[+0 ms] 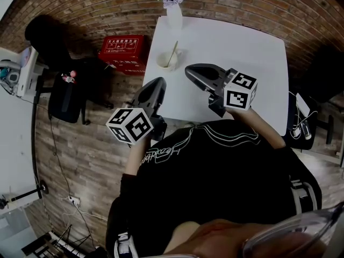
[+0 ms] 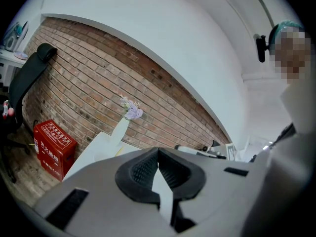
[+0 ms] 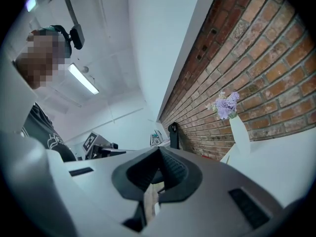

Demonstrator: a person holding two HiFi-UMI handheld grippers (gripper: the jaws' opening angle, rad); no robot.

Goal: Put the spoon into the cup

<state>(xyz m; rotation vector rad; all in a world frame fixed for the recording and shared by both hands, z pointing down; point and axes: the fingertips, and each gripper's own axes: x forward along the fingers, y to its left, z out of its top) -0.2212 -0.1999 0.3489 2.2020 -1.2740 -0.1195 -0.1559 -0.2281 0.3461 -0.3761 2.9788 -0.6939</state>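
Observation:
A small pale cup [image 1: 165,62] stands on the white table [image 1: 242,47] near its far left corner. A light yellow spoon [image 1: 173,51] leans inside the cup, handle up. My left gripper [image 1: 159,82] hovers over the table's near left edge, short of the cup, jaws shut and empty. My right gripper [image 1: 189,70] is held above the table just right of the cup, also shut with nothing in it. In the left gripper view the left gripper [image 2: 158,150] has its pads pressed together. The right gripper [image 3: 159,150] in its own view also shows closed pads.
A white vase with purple flowers [image 1: 173,7] stands at the table's far edge behind the cup, also showing as the vase [image 2: 119,126] and the vase [image 3: 239,132]. A red box [image 1: 123,50] and a black office chair [image 1: 64,98] sit on the floor at left. A brick wall runs behind.

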